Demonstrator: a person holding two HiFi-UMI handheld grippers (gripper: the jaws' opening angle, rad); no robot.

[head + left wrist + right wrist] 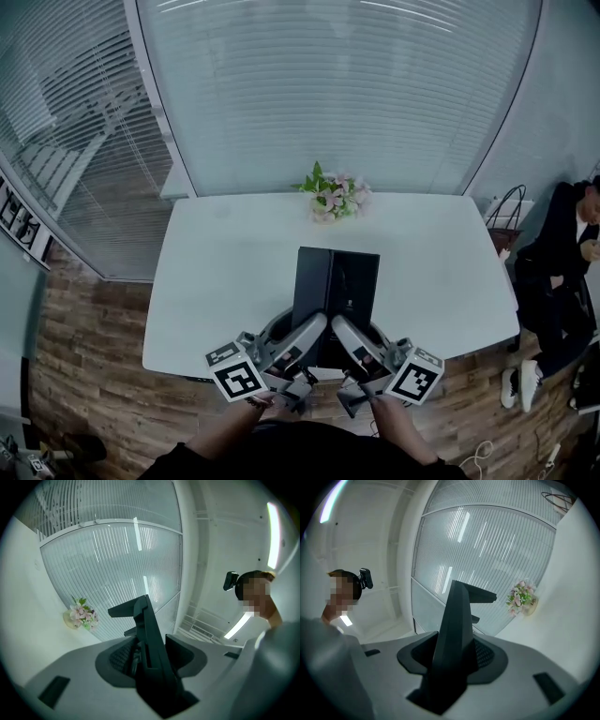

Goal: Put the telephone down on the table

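The black telephone hangs above the near edge of the white table, gripped from both sides. My left gripper is shut on its left side, my right gripper on its right side. In the left gripper view the telephone stands edge-on between the grey jaws of the left gripper, its top jutting up past them. The right gripper view gives the same dark slab wedged in the right gripper. The telephone's lower end is hidden by the jaws.
A small bunch of pink flowers stands at the table's far edge, also in the gripper views. Glass walls with blinds rise behind. A person in dark clothes sits at the right. Wooden floor surrounds the table.
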